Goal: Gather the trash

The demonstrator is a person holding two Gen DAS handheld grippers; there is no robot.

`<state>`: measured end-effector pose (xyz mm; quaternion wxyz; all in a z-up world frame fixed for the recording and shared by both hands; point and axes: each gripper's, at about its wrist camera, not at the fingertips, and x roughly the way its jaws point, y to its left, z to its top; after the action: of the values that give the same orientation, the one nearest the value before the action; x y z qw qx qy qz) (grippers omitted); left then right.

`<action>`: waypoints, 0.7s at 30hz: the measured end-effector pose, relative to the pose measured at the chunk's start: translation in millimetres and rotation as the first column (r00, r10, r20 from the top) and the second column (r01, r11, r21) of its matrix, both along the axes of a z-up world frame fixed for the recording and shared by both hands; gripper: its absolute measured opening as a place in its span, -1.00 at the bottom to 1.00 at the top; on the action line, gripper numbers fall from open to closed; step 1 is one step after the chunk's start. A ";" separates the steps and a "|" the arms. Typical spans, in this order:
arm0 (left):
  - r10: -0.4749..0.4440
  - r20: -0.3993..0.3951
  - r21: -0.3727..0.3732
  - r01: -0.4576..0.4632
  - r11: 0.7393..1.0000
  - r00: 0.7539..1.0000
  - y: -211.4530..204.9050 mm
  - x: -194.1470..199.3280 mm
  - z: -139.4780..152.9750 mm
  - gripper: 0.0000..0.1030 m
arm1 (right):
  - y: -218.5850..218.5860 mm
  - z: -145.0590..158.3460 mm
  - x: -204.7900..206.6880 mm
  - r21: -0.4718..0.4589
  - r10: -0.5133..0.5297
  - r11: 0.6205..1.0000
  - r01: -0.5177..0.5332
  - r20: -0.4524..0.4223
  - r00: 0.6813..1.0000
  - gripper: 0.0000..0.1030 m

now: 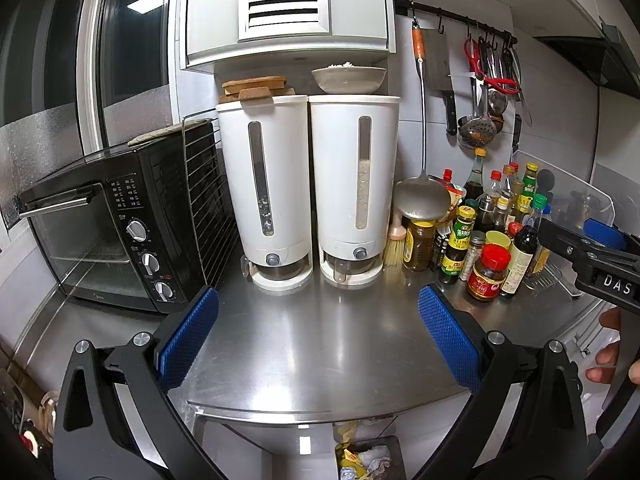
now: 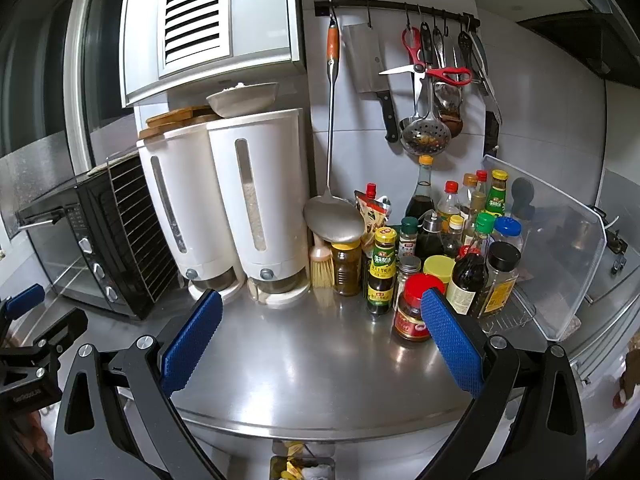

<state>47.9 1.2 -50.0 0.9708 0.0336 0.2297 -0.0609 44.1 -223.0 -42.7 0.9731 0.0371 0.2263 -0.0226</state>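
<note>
Two claws: both are hovering over the steel desk (image 1: 320, 332), empty.
Left claw (image 1: 318, 334): its blue pads are standing wide apart, gripping nothing, above the front middle of the desk.
Right claw (image 2: 320, 336): it is gaping open too, holding nothing; its right pad is overlapping the red-lidded jar (image 2: 412, 312) in the right wrist view, and contact cannot be told.
Trash: crumpled white paper and yellow wrappers (image 1: 362, 462) are lying in a bin (image 1: 394, 446) on the floor below the front edge of the desk; the same bin is showing at the bottom of the right wrist view (image 2: 302, 468).
Desk surface: the middle and front are showing bare metal.
Back edge: two white dispensers (image 1: 308, 184) are standing side by side, a bowl (image 1: 348, 79) sitting on the right one.
Back left corner: a black toaster oven (image 1: 120, 224) is standing with a wire rack (image 1: 208, 196) leaning between it and the dispensers.
Back right corner: a cluster of sauce bottles and jars (image 1: 488, 232) is crowding beside a clear plastic guard (image 2: 556, 248).
Wall: a ladle, a cleaver (image 2: 370, 64) and red scissors (image 2: 436, 68) are hanging from a rail.
Person: fingers (image 1: 606, 354) are showing at the right edge of the left wrist view.
</note>
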 end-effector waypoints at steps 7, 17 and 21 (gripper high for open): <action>-0.008 0.000 -0.007 0.008 1.000 1.000 1.5 -1.9 0.5 0.84 | -0.1 2.4 -2.3 -0.003 -0.006 1.000 0.006 0.003 1.000 0.94; -0.017 -0.004 -0.001 0.017 1.000 1.000 -0.6 -3.3 1.0 0.84 | -3.7 -0.1 -5.5 0.003 -0.015 1.000 0.015 -0.005 1.000 0.94; -0.021 -0.004 -0.028 0.021 0.999 1.000 2.0 -3.1 2.2 0.84 | -4.9 -1.0 -4.8 0.008 -0.015 1.000 0.015 -0.008 1.000 0.94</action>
<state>44.8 3.2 -47.8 0.9700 0.0225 0.2304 -0.0742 39.4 -227.9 -43.6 0.9718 0.0425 0.2301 -0.0289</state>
